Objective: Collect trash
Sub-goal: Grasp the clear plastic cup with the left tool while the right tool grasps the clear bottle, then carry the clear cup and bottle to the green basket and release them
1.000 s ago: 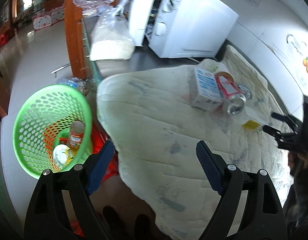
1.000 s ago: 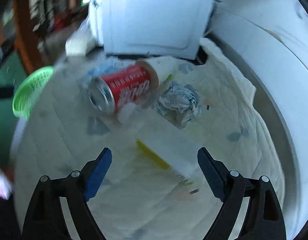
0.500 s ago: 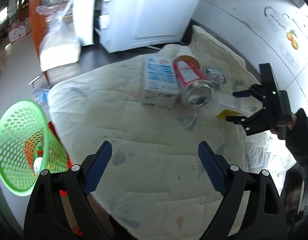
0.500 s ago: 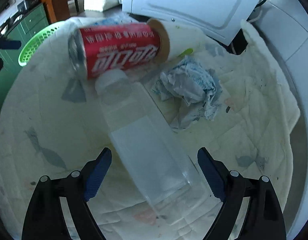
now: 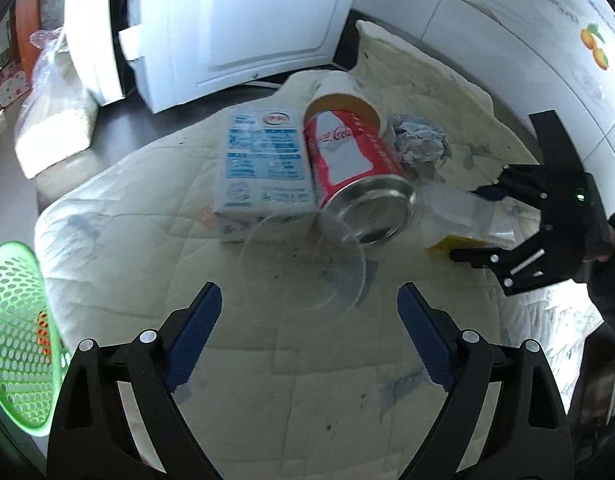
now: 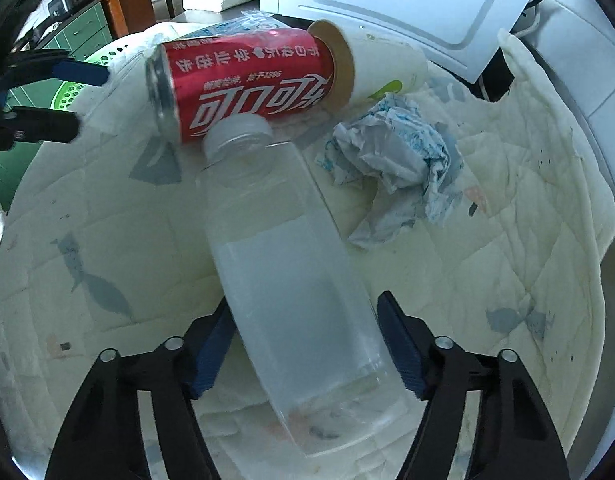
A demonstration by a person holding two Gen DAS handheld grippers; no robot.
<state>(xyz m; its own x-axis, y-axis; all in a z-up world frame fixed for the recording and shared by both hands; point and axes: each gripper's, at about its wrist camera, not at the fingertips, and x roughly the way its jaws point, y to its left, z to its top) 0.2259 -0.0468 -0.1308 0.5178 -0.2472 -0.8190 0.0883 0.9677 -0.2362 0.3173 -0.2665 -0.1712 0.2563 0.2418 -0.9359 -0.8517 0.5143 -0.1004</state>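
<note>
Covering most of the worktop (image 5: 107,140), a pale quilted cloth (image 5: 307,380) leaves bare dark surface only beside the white appliance (image 5: 247,20), and its near half is free of clutter in front of the left gripper (image 5: 309,328), whose jaws stand wide apart with nothing between them. The trash lies bunched towards the far side: a blue-and-white carton (image 5: 263,172), a red can (image 5: 355,176) with one end tucked into a paper cup (image 5: 339,96), a clear plastic cup (image 5: 303,256), and a crumpled paper (image 6: 391,160). A green basket (image 5: 15,332) sits off the worktop's left edge. The right gripper (image 6: 307,340) straddles a clear plastic bottle (image 6: 287,260) lying on the cloth; its jaws have just been closing, the left pad meeting the bottle's side, the right one close beside it, though whether both press I cannot tell. Compared with a second ago, the basket has slid to the left camera's margin and the trash sits nearer, while the bottle now fills the space between the right jaws.
</note>
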